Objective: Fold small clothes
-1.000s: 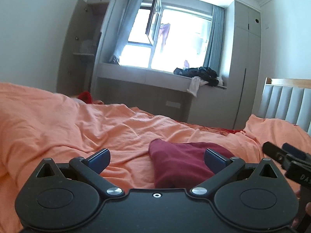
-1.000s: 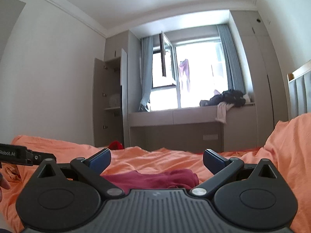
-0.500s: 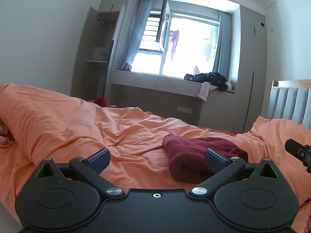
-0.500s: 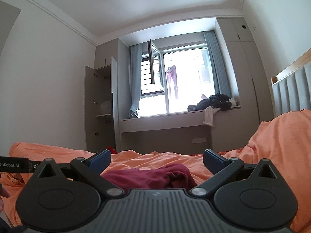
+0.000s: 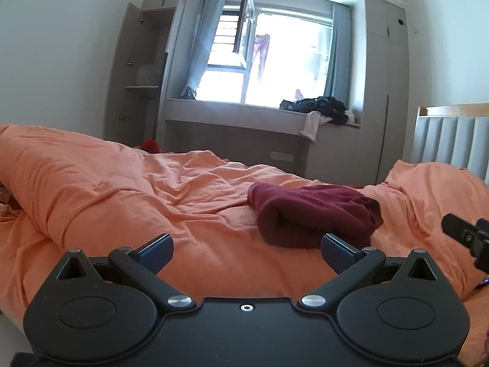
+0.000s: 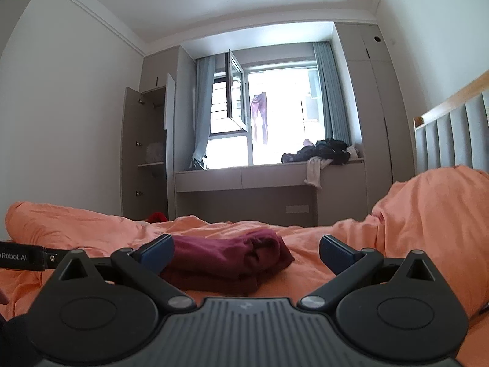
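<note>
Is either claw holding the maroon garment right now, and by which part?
Nothing held: left claw and right claw are open; the maroon garment lies folded on the bed.

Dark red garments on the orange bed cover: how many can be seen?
1: a bundled dark red garment lies mid-bed on the orange bed cover, ahead of both open grippers. More may be hidden inside its folds.

Bright window, grey wardrobes, orange bedding

Dark clothes heaped on window ledge.
</note>
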